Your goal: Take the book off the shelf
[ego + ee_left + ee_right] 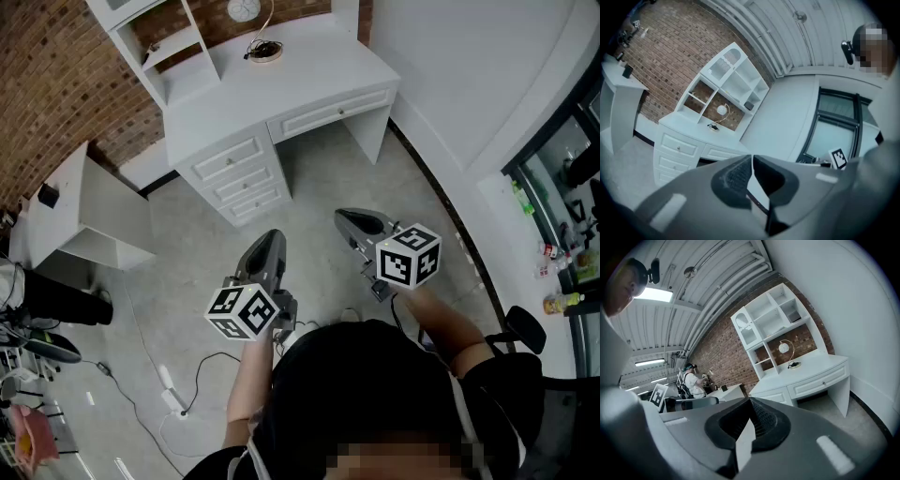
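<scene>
The white shelf unit stands on a white desk against the brick wall, well ahead of both grippers. A small dark object, possibly the book, lies in a right-hand compartment; the right gripper view shows this dark object too. My left gripper is held above the floor in front of the desk drawers, jaws shut and empty. My right gripper hovers beside it, level with the desk's knee space, also shut with nothing between its jaws.
A desk lamp with a round globe sits on the desktop. A low white side table stands to the left, and a cable trails on the grey floor. Windows and bottles are at right. A person sits far back.
</scene>
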Demonstrator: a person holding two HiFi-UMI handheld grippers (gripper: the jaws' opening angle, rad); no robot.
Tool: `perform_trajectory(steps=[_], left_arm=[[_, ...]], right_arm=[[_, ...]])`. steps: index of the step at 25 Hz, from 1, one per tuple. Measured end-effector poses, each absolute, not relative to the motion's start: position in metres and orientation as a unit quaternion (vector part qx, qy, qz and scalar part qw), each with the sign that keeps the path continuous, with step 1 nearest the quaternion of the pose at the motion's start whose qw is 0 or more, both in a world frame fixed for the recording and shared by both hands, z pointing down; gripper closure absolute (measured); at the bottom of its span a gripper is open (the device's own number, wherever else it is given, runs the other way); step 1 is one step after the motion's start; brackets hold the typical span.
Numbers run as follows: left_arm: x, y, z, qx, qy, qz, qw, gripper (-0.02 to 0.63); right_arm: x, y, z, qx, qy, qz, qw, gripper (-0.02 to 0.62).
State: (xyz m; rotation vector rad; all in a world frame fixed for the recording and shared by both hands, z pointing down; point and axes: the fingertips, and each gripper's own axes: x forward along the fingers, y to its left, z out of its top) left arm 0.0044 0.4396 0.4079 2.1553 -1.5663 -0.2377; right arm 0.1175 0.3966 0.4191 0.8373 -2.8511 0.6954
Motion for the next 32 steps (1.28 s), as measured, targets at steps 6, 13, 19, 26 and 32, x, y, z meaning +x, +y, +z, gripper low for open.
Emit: perform_trajectory(steps=[6, 13, 19, 26, 32], left_arm=[[0.012, 0.435, 0.410, 0.780, -0.571, -0.082, 0.241, 0.600], [0.028, 0.425, 0.414, 0.786, -0.563, -0.083, 0.243, 0.600], [0.046, 0.405, 0.411, 0.793, -0.556, -0.086, 0.236, 0.600], [0.078, 0.374, 0.413, 0.804, -0.542, -0.083, 0.230, 0.600], [0.080, 0.352, 0.418, 0.805, -0.543, -0.064, 0.231, 0.600]], right_arm=[[0.129, 0.392, 0.417, 0.276, -0.933, 0.226, 0.050, 0.598], [0.141, 0.380, 0.417, 0.274, -0.931, 0.238, 0.032, 0.598], [0.157, 0.365, 0.421, 0.270, -0.932, 0.238, 0.042, 0.598], [0.175, 0.340, 0.432, 0.260, -0.936, 0.231, 0.057, 0.598], [0.176, 0.318, 0.432, 0.258, -0.937, 0.228, 0.055, 0.598]])
